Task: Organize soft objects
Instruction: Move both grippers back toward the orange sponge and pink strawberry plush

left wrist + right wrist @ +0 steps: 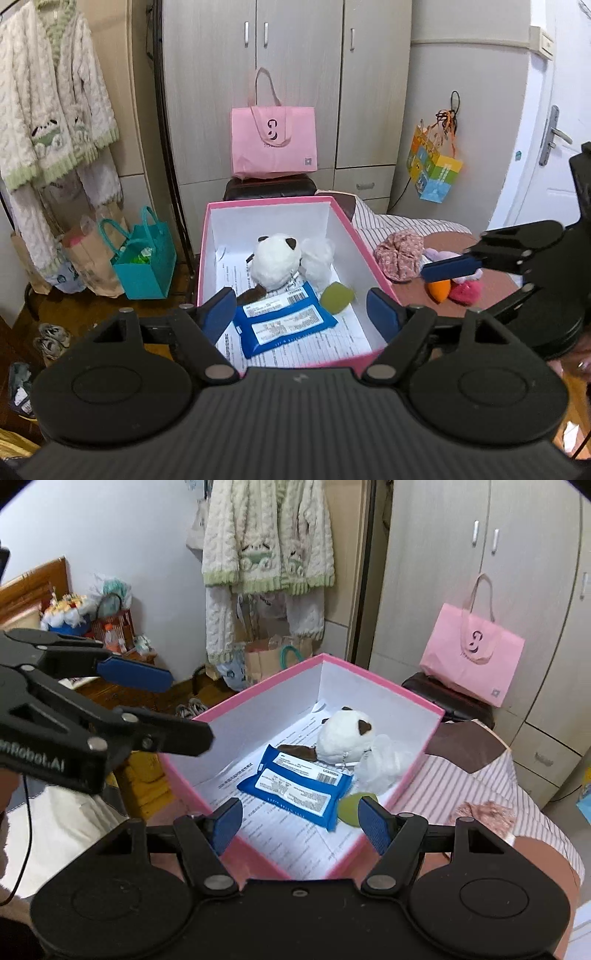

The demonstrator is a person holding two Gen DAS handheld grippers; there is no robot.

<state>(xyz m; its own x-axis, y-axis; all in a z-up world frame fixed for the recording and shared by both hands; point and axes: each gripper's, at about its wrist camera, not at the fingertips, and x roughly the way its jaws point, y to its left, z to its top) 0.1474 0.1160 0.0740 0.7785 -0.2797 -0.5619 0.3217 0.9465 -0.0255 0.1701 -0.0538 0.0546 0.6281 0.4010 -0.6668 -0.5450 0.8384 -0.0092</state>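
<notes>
A pink box (pixel 369 254) (pixel 255 853) with white walls stands on the bed. Inside it lie a white plush toy with brown ears (pixel 275 260) (pixel 343 736), a white fluffy piece (pixel 319 258) (pixel 384 762), a blue packet (pixel 284 321) (pixel 299 784) and a green soft pad (pixel 336 297) (pixel 349 806). My left gripper (pixel 303 314) hovers open over the box's near end, with nothing between its fingers. My right gripper (pixel 301 823) is also open and empty above the near corner. To the box's right, a floral fabric piece (pixel 400 254) (pixel 487 812) and small purple, orange and pink soft items (pixel 461 288) rest on the bed.
Printed paper sheets (pixel 321 349) line the box floor. A pink tote (pixel 273 142) sits on a dark stool against the wardrobe (pixel 295 55). A teal bag (pixel 146 258) and paper bags stand on the floor at left, below hanging knitwear (pixel 55 110). Striped bedding (pixel 461 786) lies right of the box.
</notes>
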